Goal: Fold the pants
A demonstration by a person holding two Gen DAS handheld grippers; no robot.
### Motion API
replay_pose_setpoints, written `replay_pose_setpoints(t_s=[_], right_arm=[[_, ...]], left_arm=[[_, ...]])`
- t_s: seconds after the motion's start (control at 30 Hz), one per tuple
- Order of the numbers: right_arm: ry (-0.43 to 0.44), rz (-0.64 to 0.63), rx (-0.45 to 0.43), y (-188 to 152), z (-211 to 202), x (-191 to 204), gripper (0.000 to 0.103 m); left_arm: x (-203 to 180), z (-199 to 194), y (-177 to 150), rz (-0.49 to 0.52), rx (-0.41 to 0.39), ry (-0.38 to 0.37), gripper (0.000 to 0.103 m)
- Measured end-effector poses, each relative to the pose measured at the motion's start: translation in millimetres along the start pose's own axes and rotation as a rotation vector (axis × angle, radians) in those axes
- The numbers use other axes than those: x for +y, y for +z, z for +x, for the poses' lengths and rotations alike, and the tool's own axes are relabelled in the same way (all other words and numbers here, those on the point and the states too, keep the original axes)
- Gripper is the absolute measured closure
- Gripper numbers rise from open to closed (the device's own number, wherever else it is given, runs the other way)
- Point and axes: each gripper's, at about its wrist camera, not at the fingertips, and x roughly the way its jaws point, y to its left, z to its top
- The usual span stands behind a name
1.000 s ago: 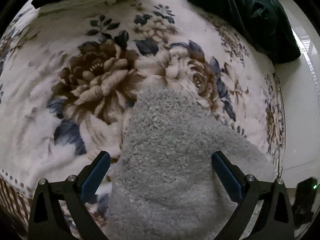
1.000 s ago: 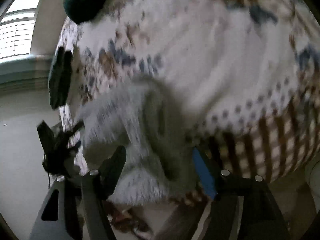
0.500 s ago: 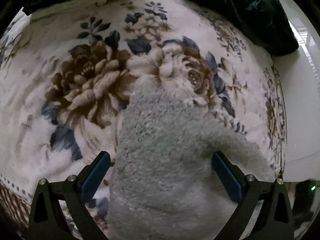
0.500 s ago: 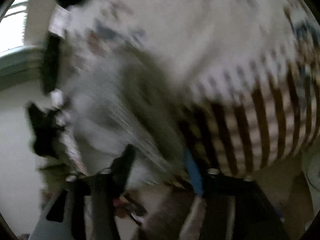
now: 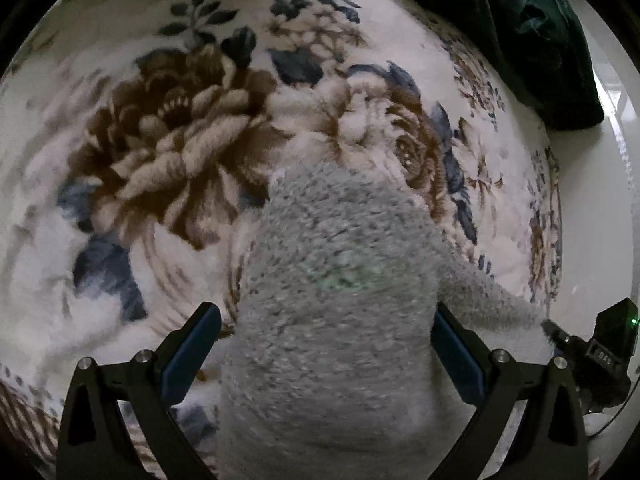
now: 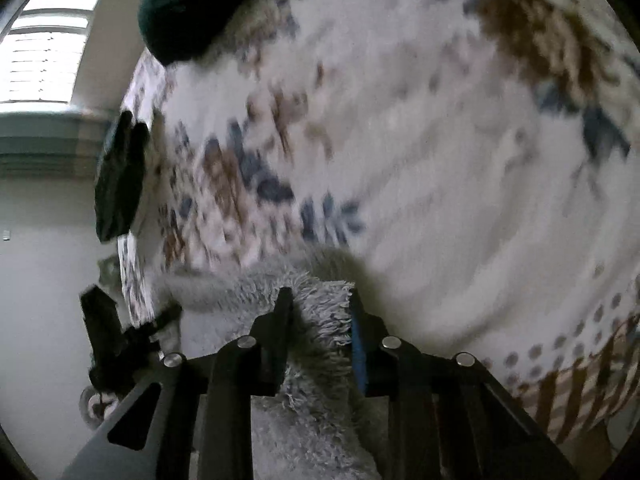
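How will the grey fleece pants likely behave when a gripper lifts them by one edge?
Probably floppy: the pants already drape in soft humps over the blanket. Likely light for their bulk, given the fluffy pile. Probably not slippery: the fibres bunch between the closing right gripper jaws. The left gripper stands open around them.

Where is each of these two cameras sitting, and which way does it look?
Left wrist: on the left gripper, looking down along its wide-apart fingers at the grey pants on the floral blanket.
Right wrist: on the right gripper, looking down as its jaws close with the pants between them.
Shared: pants, blanket, a dark green cloth.
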Motion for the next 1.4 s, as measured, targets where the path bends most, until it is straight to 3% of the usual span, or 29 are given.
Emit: replay_pose_setpoints(t_s=[0.1,0.17,0.23,0.3,0.37,0.47,0.6,0.67,0.8,0.87,0.9,0.97,1.1,1.27,1.33,1.4], right_arm=[[-0.066,-0.073,-0.037,4.7,7.3,9.2,0.076],[-0.118,-0.069,0.057,7.7,27.9,-3.0,0.073],[-0.076,0.004,0.109,7.6,28.5,-16.0,0.068],[-0.027,0.041,0.103,2.5,10.7,-18.7,0.049],[-0.009,0.062,0.063,-8.6,-15.4,-21.5,0.04],[0.003,0.108,0.04,-35.4,-46.9,-30.0,0.039],[0.002,0.185,0.095,-81.6,-43.5,-53.9,0.039],[0.025,0.246,0.126,-100.0,-30.8,-66.1,0.039],[0.11,0.323,0.122,-122.8,-7.6,-81.6,0.04],[0.097,0.329,0.101,-129.0,0.6,-85.5,0.05],[0.025,0.312,0.093,-133.2,4.1,-88.0,0.053],[-0.042,0.307,0.097,-140.4,9.1,-95.1,0.054],[-0.063,0.33,0.126,-150.4,15.9,-108.2,0.054],[-0.122,0.246,0.24,-151.8,31.8,-94.0,0.054],[-0.13,0.232,0.24,-148.7,29.7,-89.4,0.053],[-0.079,0.247,0.229,-143.9,21.5,-87.9,0.043]], left_arm=[[0.1,-1.8,-0.4,-0.015,0.001,-0.003,0.0],[-8.1,-12.6,-1.0,0.005,-0.018,0.033,0.0],[-27.5,-36.0,-2.1,0.07,-0.062,0.064,0.0],[-61.1,-66.5,-6.1,0.165,-0.121,0.083,0.0],[-94.1,-76.9,-9.1,0.248,-0.117,0.077,0.0],[-157.9,-59.8,-14.7,0.411,-0.012,0.065,0.0],[-232.4,7.9,-27.1,0.643,0.176,0.097,0.001],[-255.0,46.1,-33.8,0.724,0.255,0.127,0.005],[-274.5,96.6,-50.2,0.873,0.302,0.257,0.006],[-269.9,115.0,-46.8,0.855,0.318,0.286,0.006],[-263.5,122.0,-41.6,0.809,0.331,0.273,0.006],[-252.1,130.7,-34.6,0.743,0.348,0.256,0.005],[-235.9,135.5,-27.9,0.657,0.356,0.201,0.004],[-223.2,128.9,-19.5,0.603,0.351,0.17,0.004],[-220.1,118.6,-16.1,0.573,0.341,0.151,0.004],[-219.9,99.9,-14.1,0.533,0.327,0.087,0.005]])
